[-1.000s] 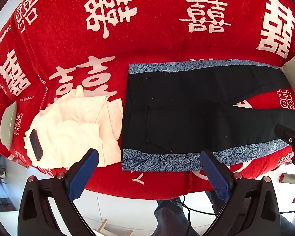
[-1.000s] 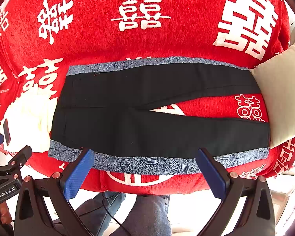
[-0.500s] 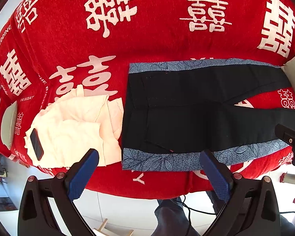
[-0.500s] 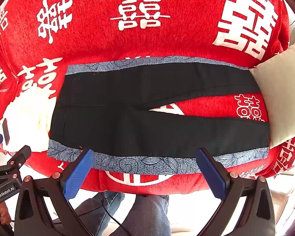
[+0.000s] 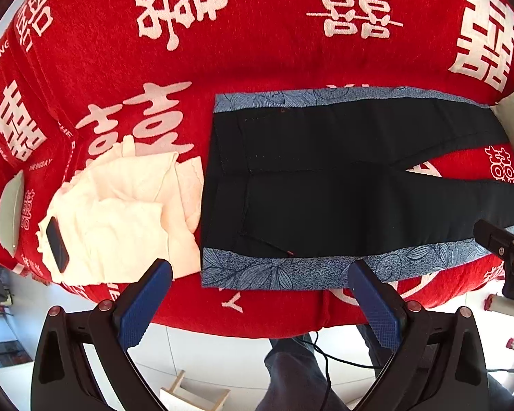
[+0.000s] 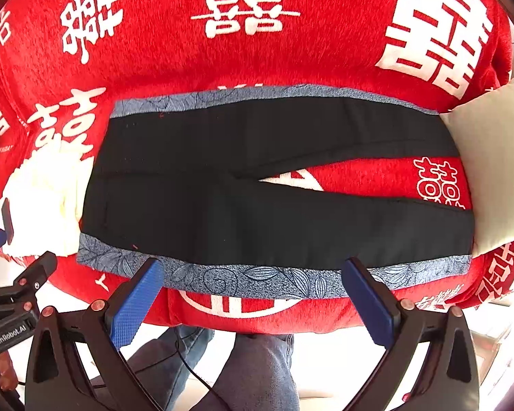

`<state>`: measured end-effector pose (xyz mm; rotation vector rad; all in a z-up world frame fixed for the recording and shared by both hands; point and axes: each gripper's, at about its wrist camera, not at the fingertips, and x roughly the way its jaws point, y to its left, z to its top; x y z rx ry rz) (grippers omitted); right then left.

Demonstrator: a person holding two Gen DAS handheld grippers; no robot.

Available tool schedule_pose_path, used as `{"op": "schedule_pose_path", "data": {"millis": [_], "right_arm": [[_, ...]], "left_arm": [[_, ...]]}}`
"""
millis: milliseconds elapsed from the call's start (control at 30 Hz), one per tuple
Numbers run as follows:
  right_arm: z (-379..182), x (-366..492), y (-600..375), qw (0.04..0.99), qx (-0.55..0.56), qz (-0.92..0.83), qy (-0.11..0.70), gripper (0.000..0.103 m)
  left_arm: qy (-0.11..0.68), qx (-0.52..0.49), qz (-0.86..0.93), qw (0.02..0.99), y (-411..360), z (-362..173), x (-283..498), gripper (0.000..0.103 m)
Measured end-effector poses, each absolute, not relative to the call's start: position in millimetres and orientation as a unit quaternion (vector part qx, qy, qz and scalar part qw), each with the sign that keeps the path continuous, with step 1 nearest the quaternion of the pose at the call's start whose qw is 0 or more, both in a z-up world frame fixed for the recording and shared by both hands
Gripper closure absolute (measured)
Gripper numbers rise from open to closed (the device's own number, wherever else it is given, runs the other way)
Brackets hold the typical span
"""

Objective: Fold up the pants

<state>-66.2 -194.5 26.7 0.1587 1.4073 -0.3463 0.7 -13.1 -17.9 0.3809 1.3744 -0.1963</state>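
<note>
Nothing moved; both grippers gape empty over pants; only right view shows cushion whole.

From my left camera the pants ran past the right edge, so I couldn't see the leg ends. In the right view the pillow covered the far cuff. The phone hid part of the white cloth. The small print on the red cover was too tiny to read.
</note>
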Motion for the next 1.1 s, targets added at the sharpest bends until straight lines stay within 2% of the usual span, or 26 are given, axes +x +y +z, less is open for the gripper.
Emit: {"op": "schedule_pose_path", "data": {"millis": [333, 500, 600, 767, 867, 900, 933, 1100], "right_arm": [[5, -69, -218, 0.726, 0.016, -0.112, 0.679, 0.0], [-16, -80, -225, 0.716, 0.036, -0.099, 0.69, 0.0], [-26, -91, -231, 0.726, 0.113, -0.082, 0.673, 0.0], [-66, -125, -257, 0.718, 0.345, -0.054, 0.602, 0.001], [-105, -145, -255, 0.699, 0.411, -0.027, 0.585, 0.012], [-119, -151, -252, 0.692, 0.43, -0.018, 0.579, 0.021], [-130, -156, -251, 0.685, 0.445, -0.011, 0.576, 0.025], [-178, -177, -242, 0.671, 0.496, 0.002, 0.552, 0.029]], "left_arm": [[0.65, 0.105, -0.042, 0.752, -30, -38, -9, 0.0], [0.657, 0.087, -0.03, 0.748, -28, -57, -15, 0.0], [0.658, 0.074, -0.048, 0.748, -21, -76, -15, 0.0], [0.672, 0.014, -0.089, 0.735, 6, -126, -12, 0.0], [0.673, -0.017, -0.105, 0.732, 22, -152, -17, 0.0], [0.675, -0.027, -0.112, 0.728, 26, -161, -18, 0.0], [0.677, -0.033, -0.117, 0.726, 29, -168, -21, 0.0], [0.675, -0.062, -0.142, 0.722, 40, -191, -33, 0.0]]}}
